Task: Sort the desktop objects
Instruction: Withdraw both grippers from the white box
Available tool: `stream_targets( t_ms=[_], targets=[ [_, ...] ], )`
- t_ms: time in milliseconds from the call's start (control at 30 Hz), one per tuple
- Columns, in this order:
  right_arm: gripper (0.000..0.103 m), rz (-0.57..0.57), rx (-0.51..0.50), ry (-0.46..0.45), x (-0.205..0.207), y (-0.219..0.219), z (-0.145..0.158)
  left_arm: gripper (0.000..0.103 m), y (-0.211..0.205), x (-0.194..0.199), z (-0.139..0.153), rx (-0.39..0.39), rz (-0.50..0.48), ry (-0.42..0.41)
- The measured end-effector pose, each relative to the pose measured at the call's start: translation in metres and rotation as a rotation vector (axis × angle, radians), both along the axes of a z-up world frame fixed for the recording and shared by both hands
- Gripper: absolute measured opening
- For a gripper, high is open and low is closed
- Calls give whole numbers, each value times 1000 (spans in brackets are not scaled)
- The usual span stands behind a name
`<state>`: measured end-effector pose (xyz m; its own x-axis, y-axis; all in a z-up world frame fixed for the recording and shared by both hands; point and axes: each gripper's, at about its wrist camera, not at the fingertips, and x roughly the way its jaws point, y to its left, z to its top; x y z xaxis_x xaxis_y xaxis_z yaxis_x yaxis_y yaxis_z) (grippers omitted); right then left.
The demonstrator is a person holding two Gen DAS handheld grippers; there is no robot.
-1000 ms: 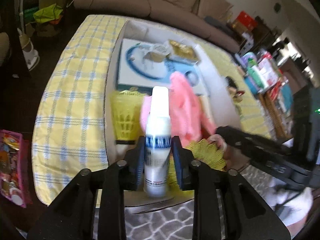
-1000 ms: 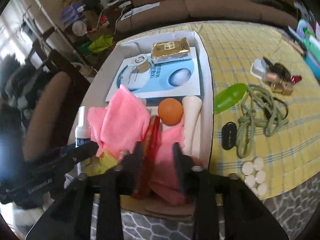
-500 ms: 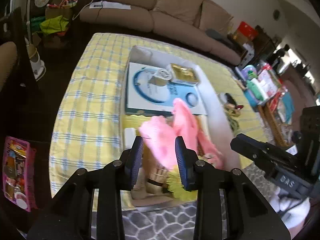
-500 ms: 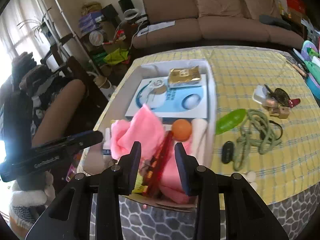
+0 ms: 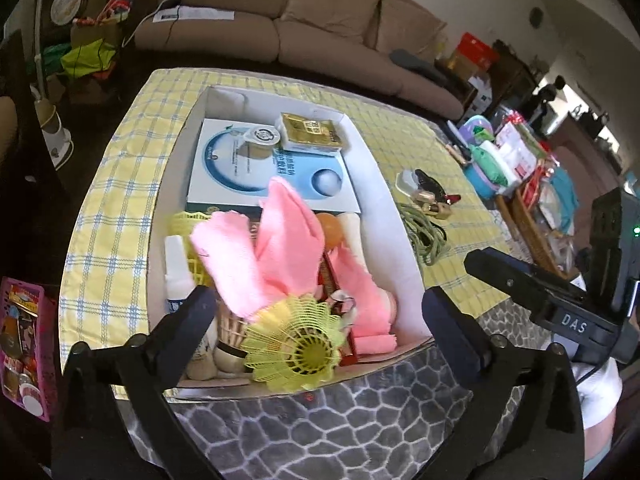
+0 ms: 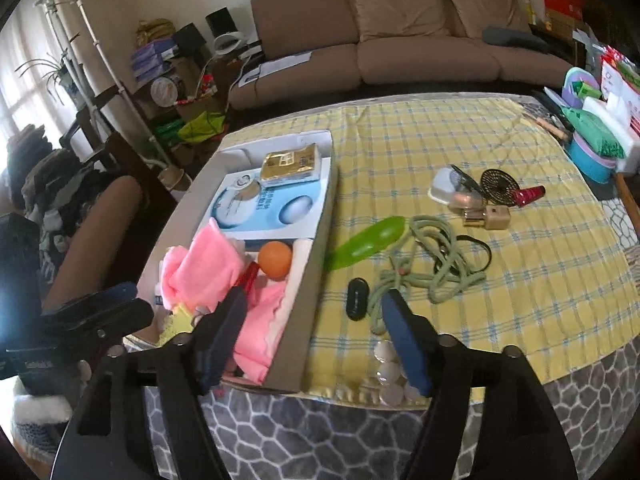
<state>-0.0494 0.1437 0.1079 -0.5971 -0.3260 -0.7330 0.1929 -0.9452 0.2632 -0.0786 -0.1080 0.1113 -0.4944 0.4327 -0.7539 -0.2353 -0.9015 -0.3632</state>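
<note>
An open cardboard box [image 5: 382, 196] on the yellow checked cloth holds a pink cloth [image 5: 280, 240], a yellow shuttlecock [image 5: 296, 344], a white spray bottle [image 5: 176, 268], an orange ball [image 5: 332, 230], a blue-and-white flat box [image 5: 272, 168] and a gold packet [image 5: 310, 134]. My left gripper [image 5: 318, 312] hangs open and empty above the box's near end. My right gripper [image 6: 312, 308] is open and empty over the box's right wall [image 6: 304, 320]. On the cloth beside it lie a green rope [image 6: 432, 264], a green pod-shaped thing [image 6: 368, 242], a small black oval [image 6: 357, 298] and white discs [image 6: 390, 372].
A small heap of cosmetics [image 6: 472, 196] sits farther right on the cloth. Tubs and packets [image 6: 592, 140] crowd the far right edge. A brown sofa [image 6: 400, 40] stands behind the table. A pink basket [image 5: 20, 340] is on the floor at left.
My left gripper let go of the white bottle, which now stands in the box's left side, then drew back and opened wide. My right gripper released the red item, pulled back and opened.
</note>
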Motion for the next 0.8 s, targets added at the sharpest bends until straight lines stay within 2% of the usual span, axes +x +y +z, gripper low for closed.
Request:
stream_targets(
  t_ms=[267,433,533,567,800],
  targets=[
    [86,-5,0,8,8,15,1,103,17,8,8,-66,4,9],
    [88,-28,3,14,13,37,2,103,31,10,13,-81,-13,18],
    [97,-43,-5,22,14,54,2,103,42,10,14,-76,-31,18],
    [103,-50,-9,28,14,63,2,103,48,10,15,-75,-42,19],
    [103,-127,-33,4,8,123,-14,103,99,5,13,-85,-122,18]
  ],
)
